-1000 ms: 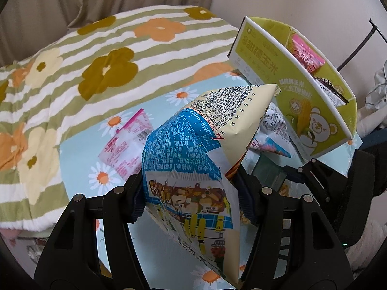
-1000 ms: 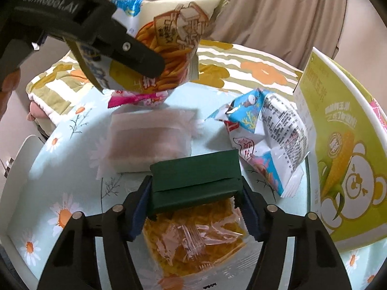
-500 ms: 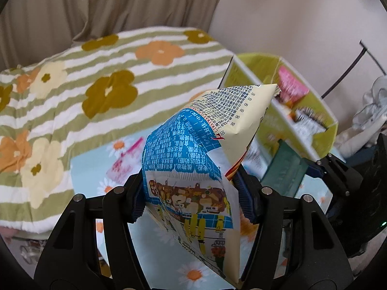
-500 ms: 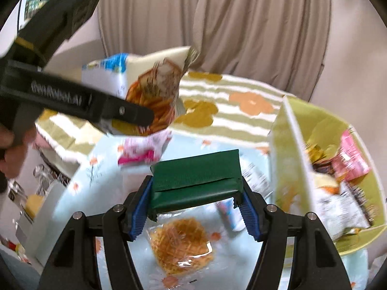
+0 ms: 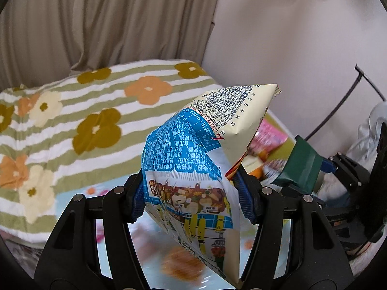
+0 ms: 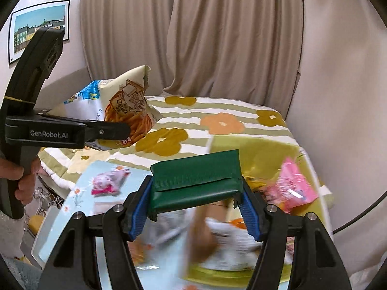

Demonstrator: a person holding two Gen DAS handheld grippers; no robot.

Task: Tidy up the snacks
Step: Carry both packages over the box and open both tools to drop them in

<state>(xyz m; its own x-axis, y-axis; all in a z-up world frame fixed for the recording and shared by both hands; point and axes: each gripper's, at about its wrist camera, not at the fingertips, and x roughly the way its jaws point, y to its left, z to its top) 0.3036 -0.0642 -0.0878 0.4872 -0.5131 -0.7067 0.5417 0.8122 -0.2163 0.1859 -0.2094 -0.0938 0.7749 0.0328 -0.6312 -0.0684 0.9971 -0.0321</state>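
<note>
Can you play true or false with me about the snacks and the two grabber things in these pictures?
1. The left hand-held gripper is squeezing a blue and cream snack bag. True.
2. The right hand-held gripper is holding nothing. False: it is shut on a dark green packet.
3. A pink packet lies inside the yellow-green box. True.
4. The bedspread is plain white. False: it has green stripes and big flowers.
5. The blue and cream snack bag is lying flat on the table. False: it is held up in the air.
</note>
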